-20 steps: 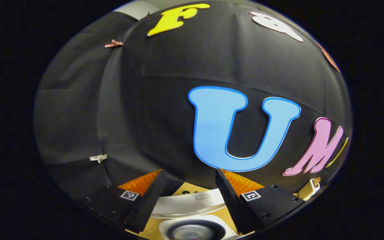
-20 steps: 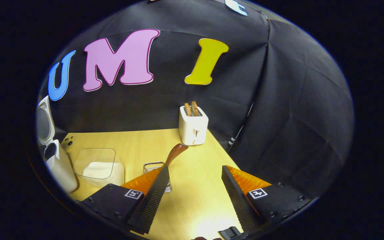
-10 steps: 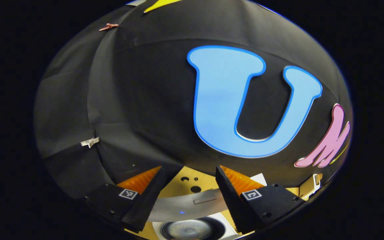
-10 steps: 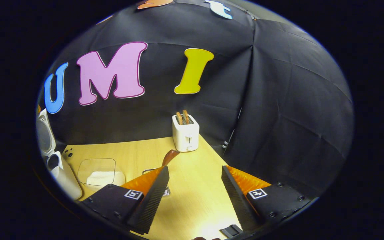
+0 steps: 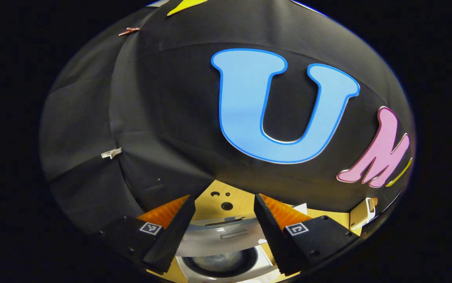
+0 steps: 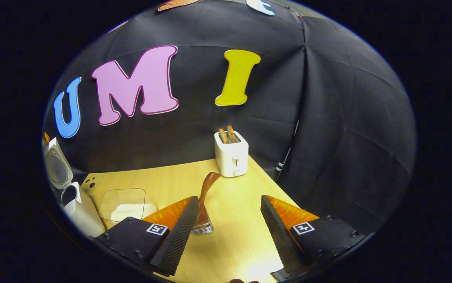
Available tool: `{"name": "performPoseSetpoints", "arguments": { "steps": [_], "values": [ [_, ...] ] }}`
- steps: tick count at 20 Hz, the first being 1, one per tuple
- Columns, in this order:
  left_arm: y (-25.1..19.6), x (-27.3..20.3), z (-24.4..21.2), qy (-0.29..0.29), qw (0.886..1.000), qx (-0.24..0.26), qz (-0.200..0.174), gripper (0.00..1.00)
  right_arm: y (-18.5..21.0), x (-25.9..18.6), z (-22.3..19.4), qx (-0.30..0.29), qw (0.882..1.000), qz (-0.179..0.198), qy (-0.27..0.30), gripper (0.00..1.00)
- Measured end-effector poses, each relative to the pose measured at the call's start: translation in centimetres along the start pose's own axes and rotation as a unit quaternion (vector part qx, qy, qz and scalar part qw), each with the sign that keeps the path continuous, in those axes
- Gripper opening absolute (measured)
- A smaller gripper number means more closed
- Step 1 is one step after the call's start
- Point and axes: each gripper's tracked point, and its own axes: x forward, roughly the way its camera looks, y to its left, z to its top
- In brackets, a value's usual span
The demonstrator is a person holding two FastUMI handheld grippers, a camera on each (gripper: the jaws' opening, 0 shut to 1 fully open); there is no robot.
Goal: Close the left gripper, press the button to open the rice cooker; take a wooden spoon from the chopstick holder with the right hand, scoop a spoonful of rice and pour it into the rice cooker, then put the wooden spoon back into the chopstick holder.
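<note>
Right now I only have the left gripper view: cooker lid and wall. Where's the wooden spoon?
Observer: The wooden spoon stands in the chopstick holder on the table, handle leaning up toward the toaster.
Operator: Right gripper on it?
Observer: No. The right gripper is open, with the holder just beside its left finger.
Operator: Rice?
Observer: White rice lies in a clear container between the rice cooker and the holder.
Operator: Lid fully up?
Observer: From that side it stands raised, pot opening exposed.
</note>
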Motion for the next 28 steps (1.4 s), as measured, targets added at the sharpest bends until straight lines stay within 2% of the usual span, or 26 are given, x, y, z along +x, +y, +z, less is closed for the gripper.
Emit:
{"name": "performPoseSetpoints", "arguments": {
  "steps": [4,7,12,14,17,19,21,28],
  "values": [
    [-1.7,-2.1,-5.7,0.043,0.999,-0.010,-0.028,0.98,2.1,1.3,0.4,-0.006,0.999,0.036,0.000,0.99],
    [-1.6,-3.0,-10.1,0.069,0.997,-0.010,-0.030,0.98,3.2,1.8,-0.6,-0.010,0.998,0.061,0.011,0.99],
    [-2.1,-3.2,-16.2,0.086,0.996,0.032,-0.004,0.97,4.4,2.0,-3.8,-0.018,0.995,0.085,0.043,0.98],
    [-2.0,-3.1,-18.3,0.096,0.995,0.042,-0.001,1.00,4.6,1.8,-4.7,-0.021,0.994,0.091,0.053,0.98],
    [-2.0,-2.6,-21.0,0.109,0.993,0.054,0.001,0.98,4.8,1.5,-5.5,-0.030,0.993,0.100,0.058,0.99],
    [-2.0,-2.5,-22.4,0.107,0.992,0.068,0.005,0.97,4.7,1.4,-6.1,-0.031,0.992,0.105,0.063,0.99],
    [-2.1,-2.2,-22.4,0.072,0.992,0.102,0.001,0.98,4.7,1.2,-6.6,-0.029,0.991,0.111,0.067,0.99],
    [-2.5,-2.4,-22.2,0.039,0.994,0.097,0.007,0.99,5.6,0.6,-7.0,-0.040,0.986,0.146,0.066,1.00]
  ]
}}
